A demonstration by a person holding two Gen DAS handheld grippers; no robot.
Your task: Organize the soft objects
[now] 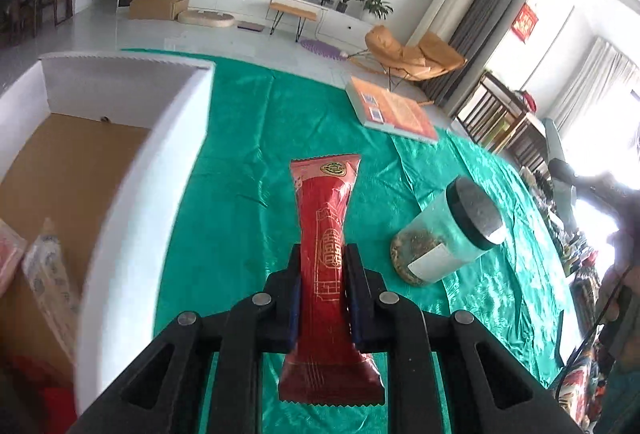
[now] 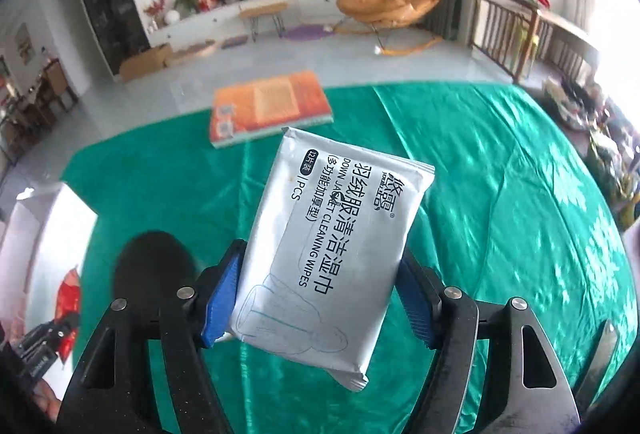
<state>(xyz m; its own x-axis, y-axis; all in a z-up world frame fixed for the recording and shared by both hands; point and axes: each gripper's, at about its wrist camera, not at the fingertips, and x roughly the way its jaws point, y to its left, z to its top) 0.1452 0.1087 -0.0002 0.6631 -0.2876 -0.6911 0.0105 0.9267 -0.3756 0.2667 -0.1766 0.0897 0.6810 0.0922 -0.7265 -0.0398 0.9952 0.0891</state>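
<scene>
The left gripper (image 1: 323,270) is clamped narrow on a red snack packet (image 1: 326,262), which stands up the middle of the left wrist view with both crimped ends sticking out past the pads. The right gripper (image 2: 320,294) holds a silver pack of cleaning wipes (image 2: 332,246) across its width, blue pads pressing its two long sides; the pack fills the centre of the right wrist view. Both packs hang clear above the green cloth (image 1: 248,161).

A white box (image 1: 160,161) with a brown floor takes up the left of the left wrist view and already holds a few wrapped packs in its lower left corner. It looks like the place for the soft things.

The wipes pack is the likelier trouble. It is tilted between the pads and its foil looks slick, so a quick swing toward the box could let it twist or slip out. The snack packet is pinched hard at its waist, which may crush what is inside. A jar (image 1: 448,230) sits at centre right of the left wrist view, just beside the packet, and an orange book (image 1: 394,109) lies above it; a low sweep could knock the jar over.
</scene>
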